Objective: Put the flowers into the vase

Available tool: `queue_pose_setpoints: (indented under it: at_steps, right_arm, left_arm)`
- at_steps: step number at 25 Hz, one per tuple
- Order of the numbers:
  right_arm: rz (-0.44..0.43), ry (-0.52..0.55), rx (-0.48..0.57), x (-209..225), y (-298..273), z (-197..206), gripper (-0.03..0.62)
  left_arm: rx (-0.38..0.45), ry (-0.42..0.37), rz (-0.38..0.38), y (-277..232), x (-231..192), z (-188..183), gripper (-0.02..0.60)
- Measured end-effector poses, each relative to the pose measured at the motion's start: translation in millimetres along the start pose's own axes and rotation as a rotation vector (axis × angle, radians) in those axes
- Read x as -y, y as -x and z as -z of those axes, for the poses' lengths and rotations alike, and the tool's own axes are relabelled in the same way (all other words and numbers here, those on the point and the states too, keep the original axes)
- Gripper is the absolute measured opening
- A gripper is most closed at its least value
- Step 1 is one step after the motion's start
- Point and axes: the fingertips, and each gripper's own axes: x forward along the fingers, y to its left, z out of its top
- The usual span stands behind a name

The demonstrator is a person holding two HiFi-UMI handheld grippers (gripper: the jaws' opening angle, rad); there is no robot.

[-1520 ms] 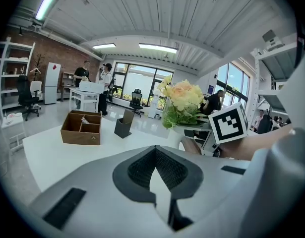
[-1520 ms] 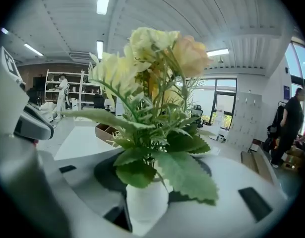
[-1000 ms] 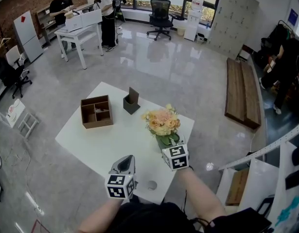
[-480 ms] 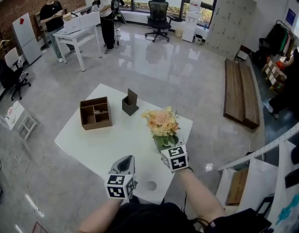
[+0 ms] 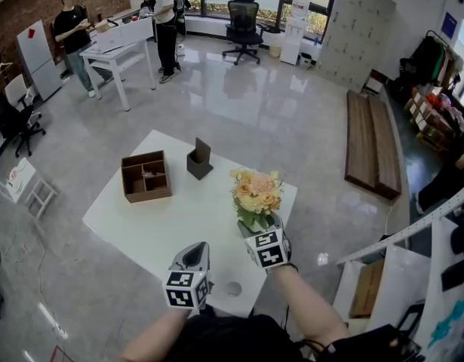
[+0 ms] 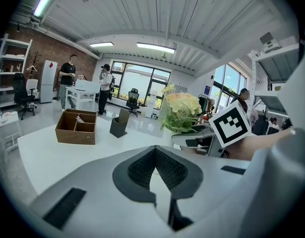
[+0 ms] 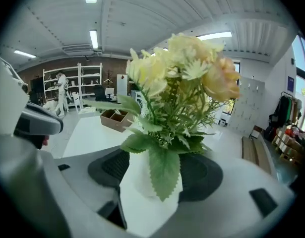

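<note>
Floor [image 5: 239, 104]: glossy grey tiles all round the surface; two people stand at a white desk [image 5: 115, 47] far off, and an office chair [image 5: 244, 17] stands by the windows.
Surface [image 5: 141, 221]: white and square, seen corner-on from the head view.
Wooden box [image 5: 146, 176]: brown, open on top, split into compartments, set in from the left edge; something small lies in one compartment, too small to tell what.
Flowers [image 5: 256, 192]: a peach and cream bunch with green leaves, upright in the vase by the right edge, close to the right corner.
Right claw [image 5: 256, 231]: reaches in over the right edge to the vase. Its jaws stand wide apart and have just been opening; the vase stands between the pads, which don't seem to press on it.
Left claw [image 5: 194, 256]: hovers over the near corner, well apart from the vase, jaws together on nothing.
Vase [image 7: 142, 177]: white, upright on the surface, its mouth hidden under drooping leaves.
Dark holder [image 5: 200, 160]: small and upright, just beside the box, toward the far edge.
</note>
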Motion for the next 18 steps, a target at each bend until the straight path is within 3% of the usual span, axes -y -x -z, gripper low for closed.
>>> queue_pose_setpoints:
  at_steps: [7,13,18]
  right_arm:
    - [-0.055,-0.03,-0.057,-14,-3,27,0.295]
    - [-0.095,-0.067,-0.043,-28,14,43,0.276]
    - [-0.101,-0.143,0.041,-33,39,34,0.123]
  left_arm:
    - [-0.003,-0.004,0.008,-4,1,1,0.003]
    - [0.01,-0.018,0.011,-7,2,-4,0.003]
    - [0.017,-0.029,0.016,-11,6,-7,0.003]
